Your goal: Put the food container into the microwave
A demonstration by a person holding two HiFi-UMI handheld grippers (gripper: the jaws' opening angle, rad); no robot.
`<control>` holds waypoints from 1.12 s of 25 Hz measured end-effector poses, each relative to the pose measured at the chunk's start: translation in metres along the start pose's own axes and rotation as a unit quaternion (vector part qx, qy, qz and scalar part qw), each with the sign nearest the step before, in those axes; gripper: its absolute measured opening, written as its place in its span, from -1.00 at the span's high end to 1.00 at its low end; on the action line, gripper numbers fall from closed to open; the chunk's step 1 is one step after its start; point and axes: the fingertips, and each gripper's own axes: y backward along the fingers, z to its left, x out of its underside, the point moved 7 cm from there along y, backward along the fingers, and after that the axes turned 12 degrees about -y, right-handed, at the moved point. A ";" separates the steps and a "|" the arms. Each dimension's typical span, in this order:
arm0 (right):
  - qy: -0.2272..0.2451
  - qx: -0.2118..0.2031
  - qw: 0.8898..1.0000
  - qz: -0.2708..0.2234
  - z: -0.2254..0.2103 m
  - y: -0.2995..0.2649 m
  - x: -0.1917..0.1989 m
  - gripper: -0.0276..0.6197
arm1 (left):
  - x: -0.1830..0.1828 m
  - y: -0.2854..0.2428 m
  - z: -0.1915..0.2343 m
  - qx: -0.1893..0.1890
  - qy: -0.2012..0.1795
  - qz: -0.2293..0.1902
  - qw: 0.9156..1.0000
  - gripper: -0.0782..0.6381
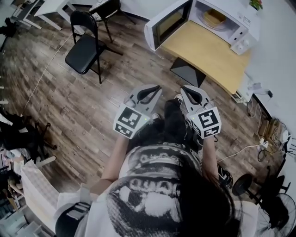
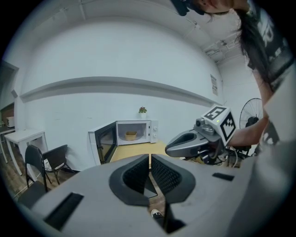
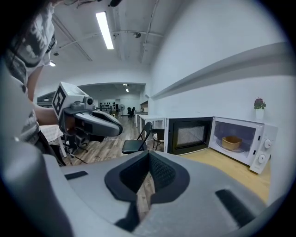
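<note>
The white microwave stands at the far end of a wooden table with its door swung open to the left. A tan food container sits inside on the turntable, also seen as the container and the container. My left gripper and right gripper hang side by side close to the person's body, above the floor and short of the table. Both are shut with nothing between their jaws. The left gripper and right gripper each point toward the microwave.
A black folding chair stands on the wood floor to the left of the table. White desks are at the far left. Cables and a power strip lie along the right wall, with a floor fan at the near right.
</note>
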 end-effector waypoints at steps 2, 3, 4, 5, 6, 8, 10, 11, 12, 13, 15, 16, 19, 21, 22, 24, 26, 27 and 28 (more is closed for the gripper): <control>0.005 -0.004 1.000 0.003 0.000 -0.001 -0.001 0.90 | 0.000 0.001 0.000 0.000 -0.001 -0.003 1.000 0.75; 0.007 -0.007 1.000 0.005 0.001 -0.002 -0.001 0.90 | 0.000 0.001 -0.001 -0.001 -0.001 -0.004 1.000 0.75; 0.008 -0.009 1.000 0.006 0.001 -0.002 -0.001 0.90 | 0.000 0.001 -0.001 -0.001 -0.002 -0.006 1.000 0.75; 0.009 -0.010 1.000 0.007 0.001 -0.002 -0.001 0.90 | 0.000 0.001 -0.002 -0.001 -0.002 -0.007 1.000 0.75; 0.010 -0.012 1.000 0.008 0.000 -0.002 -0.001 0.90 | 0.000 0.000 -0.003 -0.001 -0.003 -0.008 1.000 0.75; 0.012 -0.013 1.000 0.010 -0.001 -0.001 0.000 0.90 | -0.001 -0.001 -0.004 -0.001 -0.003 -0.009 1.000 0.75; 0.013 -0.014 1.000 0.013 -0.003 0.000 0.000 0.90 | -0.002 -0.002 -0.004 0.000 -0.004 -0.011 1.000 0.75; 0.013 -0.014 1.000 0.013 -0.004 0.000 0.000 0.91 | -0.003 -0.003 -0.004 0.000 -0.004 -0.012 1.000 0.75; 0.012 -0.013 1.000 0.014 -0.005 0.001 -0.001 0.90 | -0.004 -0.003 -0.004 0.000 -0.005 -0.014 1.000 0.75; 0.011 -0.012 1.000 0.013 -0.005 0.001 -0.001 0.91 | -0.004 -0.004 -0.004 0.001 -0.005 -0.015 1.000 0.75; 0.010 -0.011 1.000 0.012 -0.006 0.003 -0.001 0.90 | -0.005 -0.004 -0.004 0.003 -0.007 -0.016 1.000 0.75; 0.009 -0.010 1.000 0.011 -0.007 0.004 -0.001 0.91 | -0.005 -0.005 -0.005 0.004 -0.007 -0.016 1.000 0.75; 0.005 -0.006 1.000 0.011 -0.010 0.007 0.001 0.91 | -0.006 -0.008 -0.009 0.011 -0.010 -0.016 1.000 0.75; 0.002 -0.002 1.000 0.010 -0.014 0.010 0.002 0.91 | -0.008 -0.011 -0.011 0.016 -0.012 -0.016 1.000 0.75; 0.001 -0.001 1.000 0.010 -0.016 0.011 0.002 0.90 | -0.009 -0.012 -0.012 0.018 -0.013 -0.016 1.000 0.75; -0.002 0.001 1.000 0.009 -0.019 0.013 0.002 0.91 | -0.010 -0.013 -0.013 0.020 -0.014 -0.016 1.000 0.75; -0.005 0.003 1.000 0.009 -0.022 0.015 0.003 0.91 | -0.010 -0.014 -0.014 0.021 -0.015 -0.015 1.000 0.75; -0.006 0.005 1.000 0.009 -0.024 0.015 0.004 0.90 | -0.010 -0.015 -0.014 0.021 -0.014 -0.014 1.000 0.75; -0.007 0.006 1.000 0.009 -0.026 0.016 0.004 0.90 | -0.010 -0.016 -0.014 0.020 -0.014 -0.014 1.000 0.75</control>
